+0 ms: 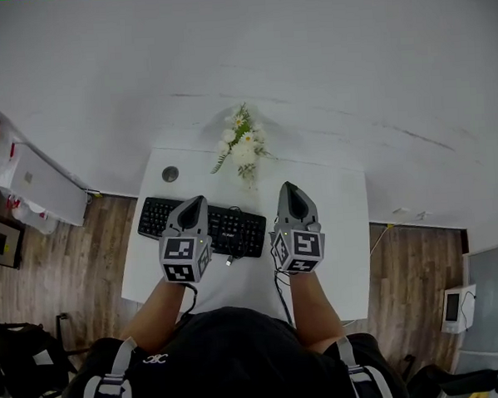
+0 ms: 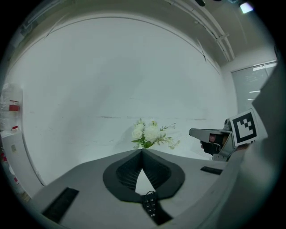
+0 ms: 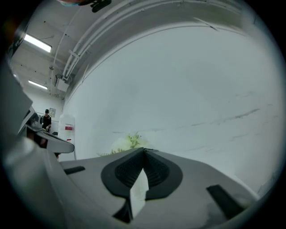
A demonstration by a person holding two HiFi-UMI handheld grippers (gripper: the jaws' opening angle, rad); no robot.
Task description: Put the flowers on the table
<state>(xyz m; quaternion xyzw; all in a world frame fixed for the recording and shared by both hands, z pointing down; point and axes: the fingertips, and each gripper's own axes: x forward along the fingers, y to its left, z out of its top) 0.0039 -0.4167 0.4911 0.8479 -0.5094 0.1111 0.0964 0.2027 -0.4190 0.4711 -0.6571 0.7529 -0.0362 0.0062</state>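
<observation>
A small bunch of white flowers (image 1: 241, 144) with green leaves rests at the far edge of the white table (image 1: 342, 231), against the white wall. In the left gripper view the flowers (image 2: 149, 134) show just beyond the jaw tips. They are partly hidden behind the jaws in the right gripper view, where the flowers (image 3: 127, 142) are pale and blurred. My left gripper (image 1: 195, 202) hovers over the keyboard, shut and empty. My right gripper (image 1: 288, 186) is beside it, shut with nothing between its jaws. Both point toward the flowers and stay short of them.
A black keyboard (image 1: 202, 225) lies across the table's left half under the left gripper. A round cable hole (image 1: 170, 174) sits at the far left corner. Wooden floor (image 1: 61, 262) flanks the table on both sides, and a white cabinet (image 1: 32, 180) stands at the left.
</observation>
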